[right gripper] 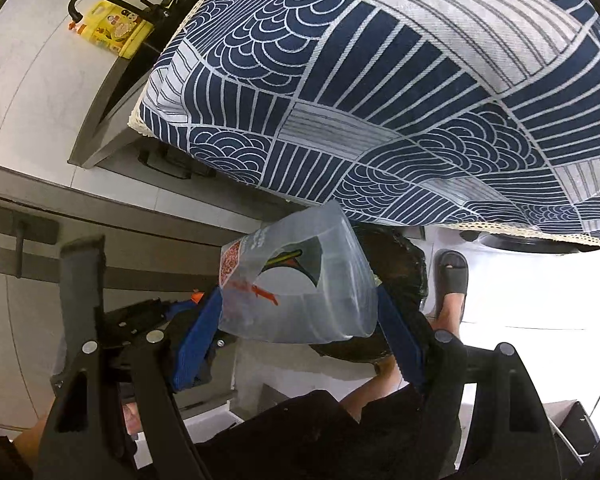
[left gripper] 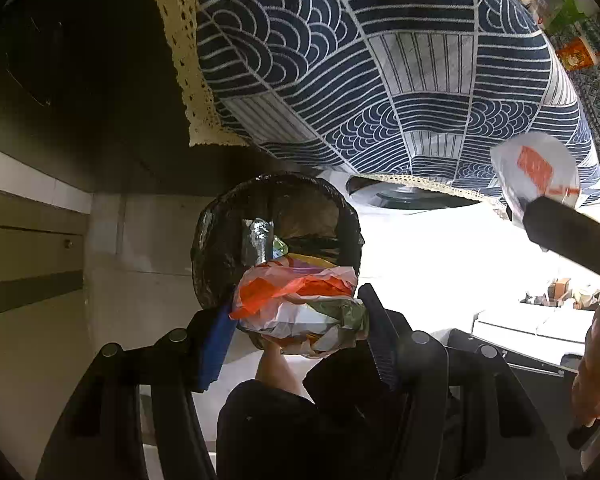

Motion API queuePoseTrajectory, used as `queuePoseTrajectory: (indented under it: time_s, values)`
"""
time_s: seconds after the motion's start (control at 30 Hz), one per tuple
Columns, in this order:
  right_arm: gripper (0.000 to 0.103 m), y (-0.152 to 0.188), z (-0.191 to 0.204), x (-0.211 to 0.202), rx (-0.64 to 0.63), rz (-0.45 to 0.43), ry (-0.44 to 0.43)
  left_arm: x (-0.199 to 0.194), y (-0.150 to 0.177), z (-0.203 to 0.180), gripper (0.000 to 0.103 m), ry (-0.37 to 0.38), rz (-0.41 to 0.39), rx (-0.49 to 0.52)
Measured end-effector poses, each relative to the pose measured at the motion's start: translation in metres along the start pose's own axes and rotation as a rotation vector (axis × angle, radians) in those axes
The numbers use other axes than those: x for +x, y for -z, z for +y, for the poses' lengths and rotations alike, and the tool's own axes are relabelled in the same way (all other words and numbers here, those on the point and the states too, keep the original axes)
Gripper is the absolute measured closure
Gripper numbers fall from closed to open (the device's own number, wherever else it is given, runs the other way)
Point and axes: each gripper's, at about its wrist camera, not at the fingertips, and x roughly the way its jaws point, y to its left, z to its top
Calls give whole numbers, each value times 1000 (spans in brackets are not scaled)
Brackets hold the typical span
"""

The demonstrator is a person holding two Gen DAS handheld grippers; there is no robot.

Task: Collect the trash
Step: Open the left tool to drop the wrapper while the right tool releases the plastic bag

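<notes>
While both grippers point downward, left gripper clamped on a crumpled wad of wrappers, directly ahead of the fingers a black-lined bin holding foil. Right gripper gripping a clear plastic bag, bin rim just beyond its fingertips. Patterned tablecloth above.

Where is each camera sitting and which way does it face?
Left wrist: on the left gripper, looking down at the black-lined bin past its crumpled wrappers; a leg shows.
Right wrist: on the right gripper, looking down past its clear plastic bag; a sandalled foot shows.
Shared: the bin and the blue patterned cloth.
</notes>
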Motion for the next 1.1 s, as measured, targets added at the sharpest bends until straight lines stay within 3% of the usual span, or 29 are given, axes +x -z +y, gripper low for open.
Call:
queuePoseTrajectory:
  time_s: [0.17,0.23,0.5,0.57,1.1]
  values:
    - [24,-5,2,5,11,12,-31,3,1,0,41,0,10,-12]
    - [14,-6,0,7,30,13,-41,5,0,3,39,-5,14,-27]
    - [14,-4,-7,3,63,6,-32,7,0,9,35,-18,27,-45]
    - [14,-3,-9,1,66,3,-32,5,0,10,30,-20,24,-50]
    - [14,2,-11,-24,71,-38,-19,-16,-6,0,30,-6,-35,-37]
